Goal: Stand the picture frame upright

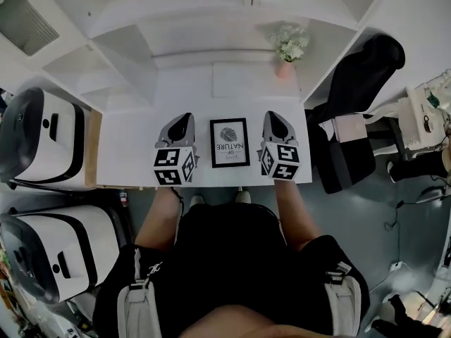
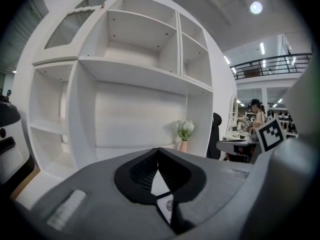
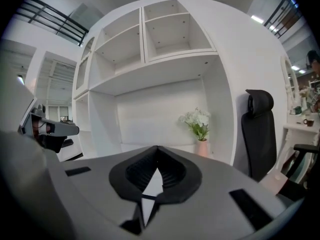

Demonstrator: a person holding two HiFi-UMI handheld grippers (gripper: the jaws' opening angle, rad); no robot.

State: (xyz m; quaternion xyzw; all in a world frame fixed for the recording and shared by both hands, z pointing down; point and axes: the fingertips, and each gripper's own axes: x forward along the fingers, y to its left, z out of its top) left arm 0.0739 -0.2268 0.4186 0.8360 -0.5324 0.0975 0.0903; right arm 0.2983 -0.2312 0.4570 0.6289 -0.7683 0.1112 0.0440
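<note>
i see the picture frame (image 1: 230, 142) flat on the table (image 1: 127, 153) between my left gripper (image 1: 187, 117) and right gripper (image 1: 271, 116), both closed and empty.

White desk (image 1: 127, 153) beneath empty white shelves (image 1: 176, 41), black office chair (image 1: 359, 83) at right, grey floor (image 1: 366, 217), ceiling lamp (image 2: 256, 7) glowing overhead.

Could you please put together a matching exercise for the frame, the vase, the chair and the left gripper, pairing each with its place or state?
Things:
1. frame
2. vase
3. chair
4. left gripper

Places or states:
a. black, standing off the right side of the desk
b. shut, with nothing between its jaws
c. lying flat, face up
d. pink, upright at the back of the desk

Pairs: 1-c, 2-d, 3-a, 4-b
</note>
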